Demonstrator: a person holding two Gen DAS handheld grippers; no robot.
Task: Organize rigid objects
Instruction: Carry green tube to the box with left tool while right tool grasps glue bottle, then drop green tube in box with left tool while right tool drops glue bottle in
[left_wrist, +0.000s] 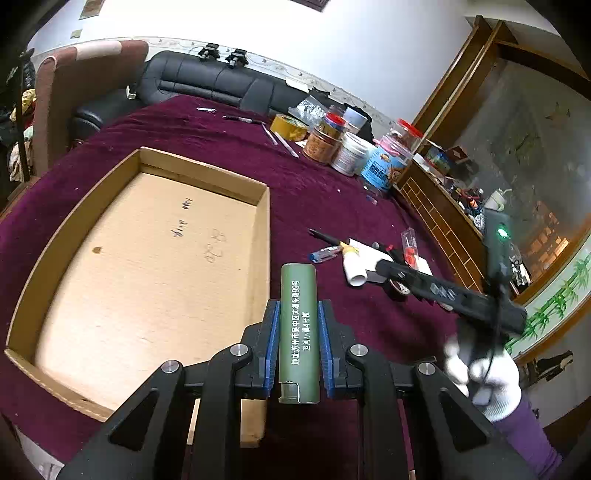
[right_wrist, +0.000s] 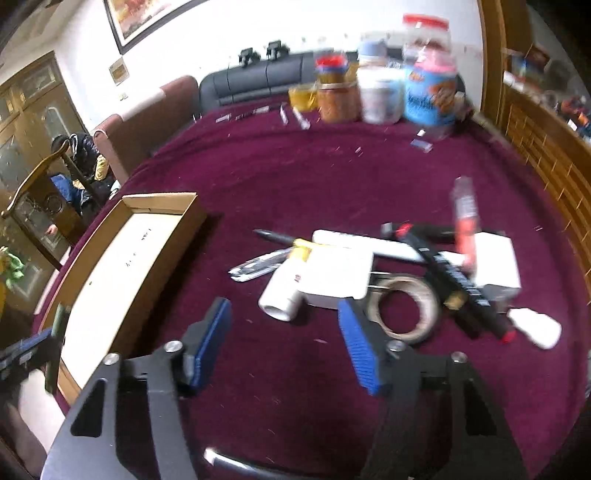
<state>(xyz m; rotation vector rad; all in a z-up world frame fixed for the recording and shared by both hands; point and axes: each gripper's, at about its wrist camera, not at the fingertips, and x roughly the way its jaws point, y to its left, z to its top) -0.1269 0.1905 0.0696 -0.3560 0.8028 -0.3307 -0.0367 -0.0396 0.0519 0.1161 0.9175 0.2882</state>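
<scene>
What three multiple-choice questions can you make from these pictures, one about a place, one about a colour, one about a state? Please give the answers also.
1. Where is the cardboard tray relative to the left gripper?
A. to its left
B. to its right
C. on the sofa

2. What colour is the cylinder in the left gripper?
A. red
B. green
C. white

3. How is the right gripper?
A. shut on tape
B. shut on a pen
C. open

Answers: 1 A, the tray fills the left of the left wrist view. 2 B, its body is olive green. 3 C, its blue pads stand apart, holding nothing.
</scene>
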